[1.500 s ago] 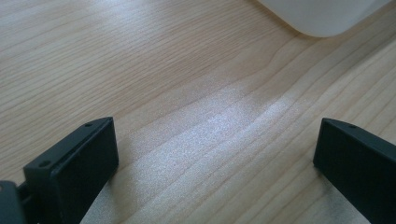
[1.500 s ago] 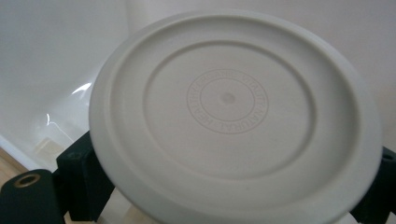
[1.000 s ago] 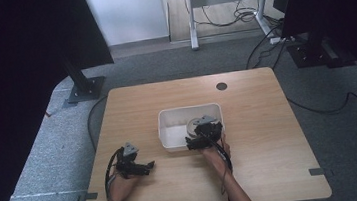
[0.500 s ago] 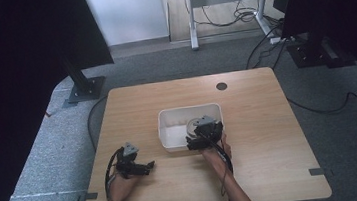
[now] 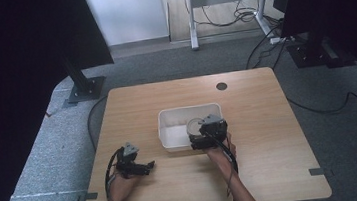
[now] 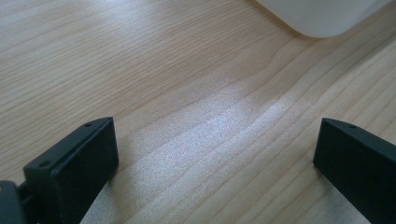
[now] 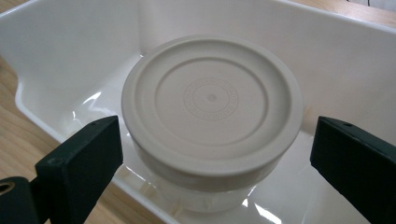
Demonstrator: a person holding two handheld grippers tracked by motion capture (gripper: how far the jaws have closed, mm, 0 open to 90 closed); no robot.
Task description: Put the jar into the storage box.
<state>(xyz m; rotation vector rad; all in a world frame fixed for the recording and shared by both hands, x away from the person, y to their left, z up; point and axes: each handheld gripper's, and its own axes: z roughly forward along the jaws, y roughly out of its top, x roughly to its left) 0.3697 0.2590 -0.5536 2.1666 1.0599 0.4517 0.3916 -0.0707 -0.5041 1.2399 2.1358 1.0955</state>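
A round jar with a pale beige lid (image 7: 211,100) stands inside a white plastic tub (image 7: 70,42); from above the jar (image 5: 193,125) sits in the tub's (image 5: 169,131) near right part. My right gripper (image 7: 212,149) is open, one black jaw on each side of the jar just below its lid, neither touching it. In the high view this gripper (image 5: 201,137) hangs over the tub's near rim. My left gripper (image 5: 147,165) rests low over the table's front left, open (image 6: 212,158) with bare wood between its jaws.
The wooden table (image 5: 257,102) has a dark cable hole (image 5: 222,86) at the back. A corner of the tub (image 6: 322,18) lies ahead of the left gripper. Dark stands and cables surround the table on the grey floor.
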